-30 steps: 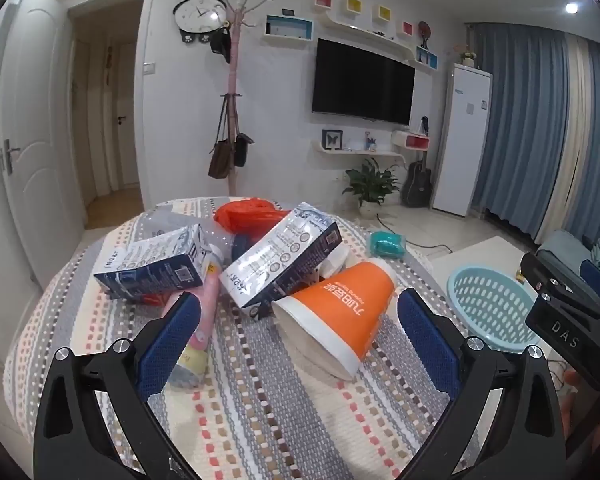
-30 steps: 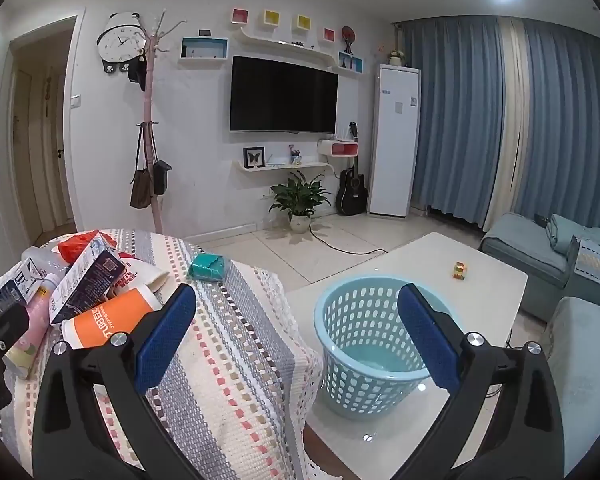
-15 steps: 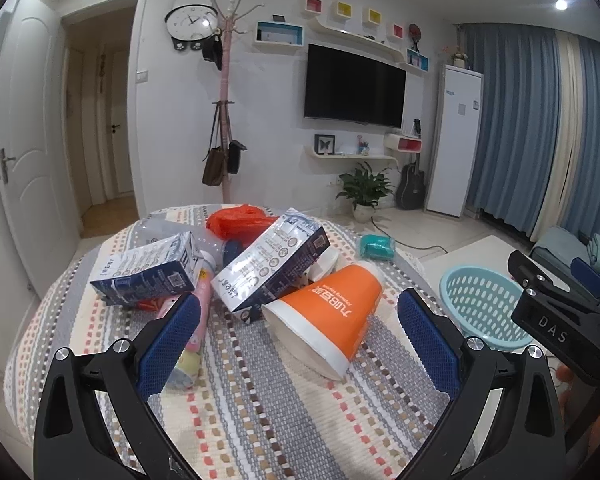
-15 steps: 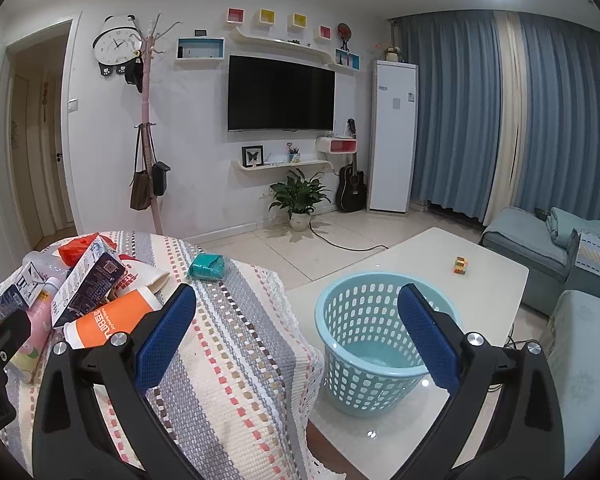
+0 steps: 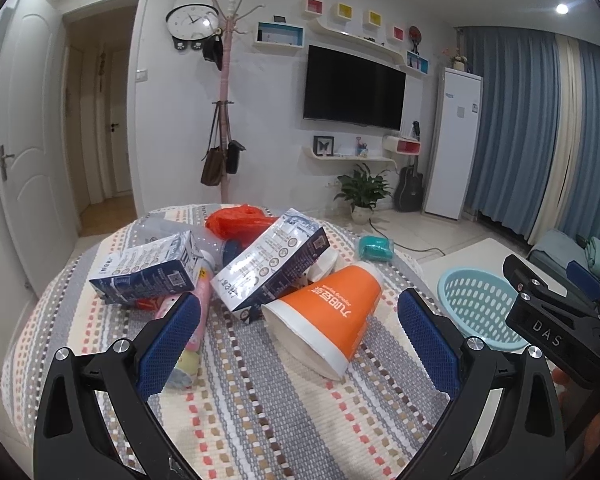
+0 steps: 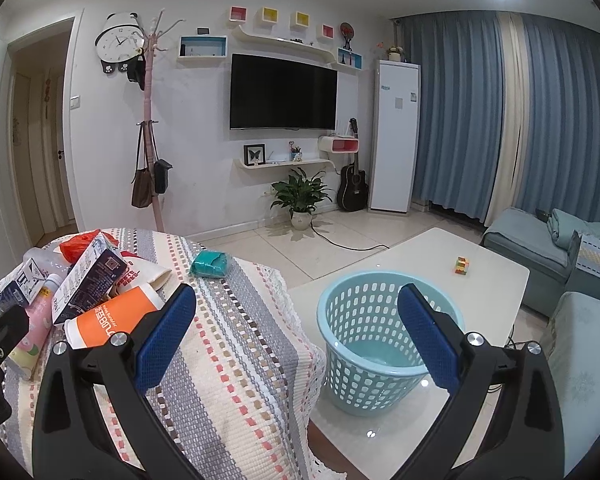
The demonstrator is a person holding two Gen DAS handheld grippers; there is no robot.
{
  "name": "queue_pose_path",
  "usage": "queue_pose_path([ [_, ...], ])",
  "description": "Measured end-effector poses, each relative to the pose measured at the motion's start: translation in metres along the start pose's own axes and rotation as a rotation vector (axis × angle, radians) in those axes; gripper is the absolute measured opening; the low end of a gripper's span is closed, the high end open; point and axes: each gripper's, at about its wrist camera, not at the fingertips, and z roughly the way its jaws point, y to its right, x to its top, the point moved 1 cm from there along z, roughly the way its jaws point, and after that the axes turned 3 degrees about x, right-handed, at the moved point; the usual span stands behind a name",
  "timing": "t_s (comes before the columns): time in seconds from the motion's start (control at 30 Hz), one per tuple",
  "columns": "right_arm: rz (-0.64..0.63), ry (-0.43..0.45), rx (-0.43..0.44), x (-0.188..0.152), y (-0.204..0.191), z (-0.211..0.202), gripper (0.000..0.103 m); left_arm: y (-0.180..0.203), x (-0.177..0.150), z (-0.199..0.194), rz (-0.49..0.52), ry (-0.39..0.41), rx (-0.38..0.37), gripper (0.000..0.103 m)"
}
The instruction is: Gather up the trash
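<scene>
A pile of trash lies on the round table with the striped cloth (image 5: 260, 400): an orange paper cup (image 5: 332, 316) on its side, two blue-and-white cartons (image 5: 272, 264) (image 5: 148, 272), a pink bottle (image 5: 198, 316), a red plastic bag (image 5: 236, 220) and a teal crumpled packet (image 5: 374, 248). My left gripper (image 5: 300, 344) is open and empty, just in front of the orange cup. My right gripper (image 6: 296, 344) is open and empty, held between the table edge and the light blue basket (image 6: 380, 340). The cup also shows in the right wrist view (image 6: 112, 316).
The basket stands on a white low table (image 6: 480, 280) with a small coloured cube (image 6: 463, 266). A grey-blue sofa (image 6: 560, 248) is at the right. A coat rack, TV wall and potted plant stand behind. My right gripper's body shows in the left wrist view (image 5: 556, 320).
My left gripper has drawn back and risen slightly, so the trash pile sits a little farther off. My right gripper has barely shifted. Both stay open.
</scene>
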Motion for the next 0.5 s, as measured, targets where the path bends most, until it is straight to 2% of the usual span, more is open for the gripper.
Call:
queue_pose_path([
  [0.5, -0.001, 0.002, 0.016, -0.0003, -0.004, -0.0029, 0.096, -0.0047, 0.0025, -0.0063, -0.014, 0.007, -0.003, 0.095],
])
